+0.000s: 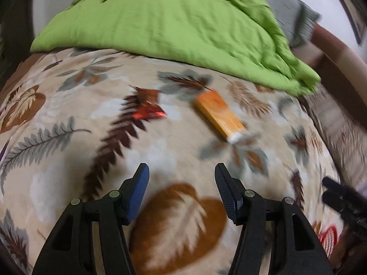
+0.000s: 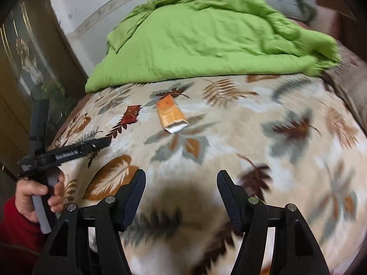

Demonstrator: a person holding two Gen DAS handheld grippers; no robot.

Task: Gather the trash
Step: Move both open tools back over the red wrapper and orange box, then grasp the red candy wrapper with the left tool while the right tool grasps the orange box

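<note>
Two pieces of trash lie on a leaf-patterned blanket: a crumpled red wrapper and an orange packet with a torn white end. My left gripper hovers over the blanket short of both, open, with nothing between its fingers. My right gripper is open too and holds nothing, well short of the packet. In the right wrist view the left gripper's body shows at the left edge, held by a hand in a red sleeve.
A rumpled green quilt covers the far half of the bed. Behind it are a grey cushion and a pale wall. A dark wooden cabinet stands left of the bed. The blanket drops away at the right edge.
</note>
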